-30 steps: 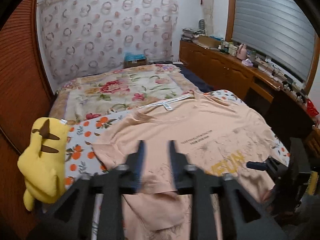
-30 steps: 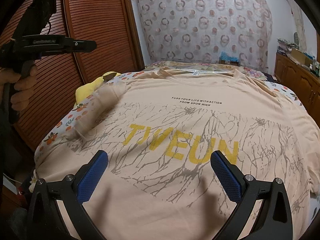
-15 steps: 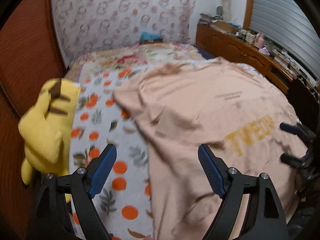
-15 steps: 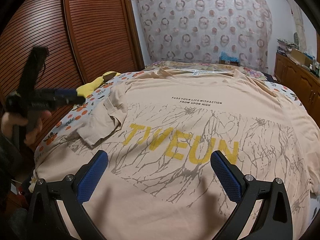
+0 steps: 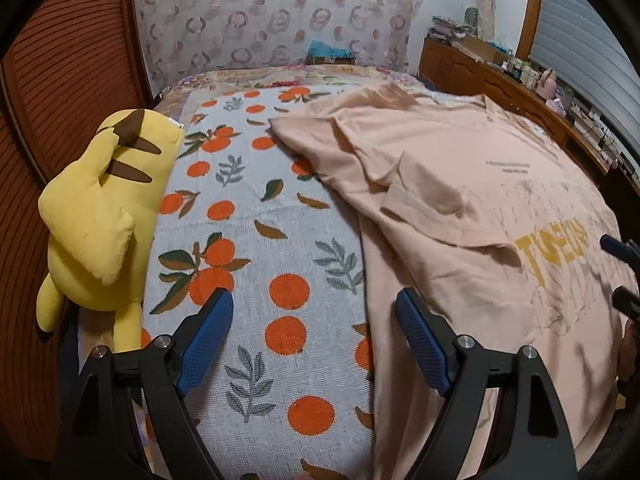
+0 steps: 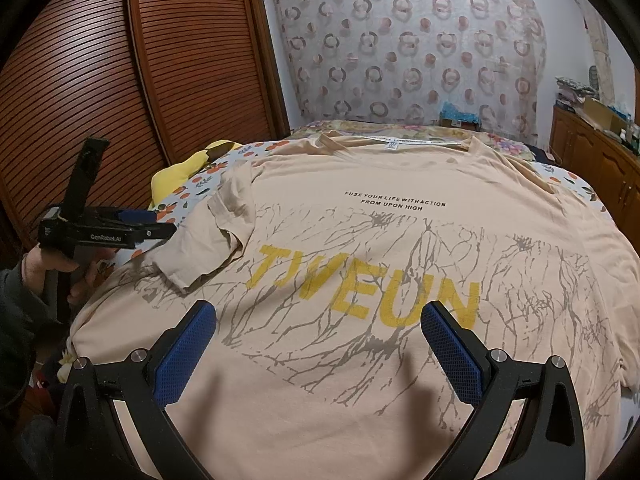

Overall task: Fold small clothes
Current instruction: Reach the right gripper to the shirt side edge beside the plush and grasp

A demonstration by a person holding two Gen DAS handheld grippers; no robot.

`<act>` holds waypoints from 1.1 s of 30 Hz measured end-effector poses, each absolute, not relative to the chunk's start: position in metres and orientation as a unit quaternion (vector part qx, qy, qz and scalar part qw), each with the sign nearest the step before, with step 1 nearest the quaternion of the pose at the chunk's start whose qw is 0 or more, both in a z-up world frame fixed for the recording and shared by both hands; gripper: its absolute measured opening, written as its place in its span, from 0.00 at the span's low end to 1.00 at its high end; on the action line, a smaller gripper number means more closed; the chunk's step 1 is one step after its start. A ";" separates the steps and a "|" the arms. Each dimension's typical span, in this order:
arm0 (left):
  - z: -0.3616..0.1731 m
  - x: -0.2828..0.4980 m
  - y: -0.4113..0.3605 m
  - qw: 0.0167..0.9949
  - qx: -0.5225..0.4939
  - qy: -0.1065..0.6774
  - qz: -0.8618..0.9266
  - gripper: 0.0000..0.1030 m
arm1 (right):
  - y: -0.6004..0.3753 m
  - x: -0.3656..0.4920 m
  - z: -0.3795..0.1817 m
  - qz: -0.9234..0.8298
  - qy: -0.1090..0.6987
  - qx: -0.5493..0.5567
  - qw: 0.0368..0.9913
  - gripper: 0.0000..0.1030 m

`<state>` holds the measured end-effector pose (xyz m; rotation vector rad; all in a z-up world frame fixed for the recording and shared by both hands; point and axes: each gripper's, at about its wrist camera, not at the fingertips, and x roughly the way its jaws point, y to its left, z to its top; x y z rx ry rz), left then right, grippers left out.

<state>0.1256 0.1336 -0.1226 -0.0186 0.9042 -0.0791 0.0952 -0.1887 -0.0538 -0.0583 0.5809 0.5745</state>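
Observation:
A peach T-shirt (image 6: 360, 240) with yellow letters lies face up and spread flat on the bed. Its left sleeve (image 6: 208, 236) is folded inward onto the chest; the sleeve also shows in the left wrist view (image 5: 420, 196). My left gripper (image 5: 314, 328) is open and empty, hovering over the orange-print blanket just left of the shirt's side edge. It also shows in the right wrist view (image 6: 160, 226). My right gripper (image 6: 318, 344) is open and empty above the shirt's lower front.
A yellow plush toy (image 5: 100, 208) lies at the bed's left edge beside the wooden slatted wardrobe (image 6: 120, 80). The orange-print blanket (image 5: 256, 248) covers the bed. A wooden dresser (image 5: 520, 88) with clutter runs along the right.
My left gripper opened and let go of the sleeve, which dropped folded onto the chest. It then drew back to the left and lower, over the blanket. The right gripper has not moved.

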 end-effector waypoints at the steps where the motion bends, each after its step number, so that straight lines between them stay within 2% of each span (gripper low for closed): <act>1: -0.123 0.126 0.132 0.899 -0.004 0.435 -0.037 0.82 | -0.189 0.095 -0.054 0.279 0.282 -0.028 0.917 0.99; 6: -0.125 0.127 0.132 0.902 0.003 0.429 -0.039 0.84 | -0.190 0.095 -0.054 0.279 0.281 -0.028 0.918 0.99; 10: -0.127 0.130 0.132 0.898 0.003 0.438 -0.034 0.99 | -0.189 0.097 -0.054 0.291 0.290 -0.028 0.911 0.97; 15: -0.127 0.131 0.133 0.897 0.000 0.441 -0.032 1.00 | -0.183 0.107 -0.042 0.328 0.299 -0.032 0.895 0.93; 21: -0.127 0.131 0.133 0.897 0.000 0.441 -0.032 1.00 | -0.157 0.128 -0.016 0.348 0.280 -0.075 0.892 0.79; 26: -0.126 0.130 0.133 0.896 -0.003 0.444 -0.028 1.00 | -0.123 0.159 -0.018 0.379 0.304 -0.092 0.869 0.51; 29: -0.123 0.125 0.139 0.897 -0.013 0.441 -0.021 1.00 | -0.098 0.173 -0.023 0.397 0.315 -0.104 0.856 0.39; 33: -0.105 0.105 0.155 0.916 -0.039 0.400 0.000 1.00 | -0.072 0.187 -0.033 0.421 0.330 -0.111 0.837 0.37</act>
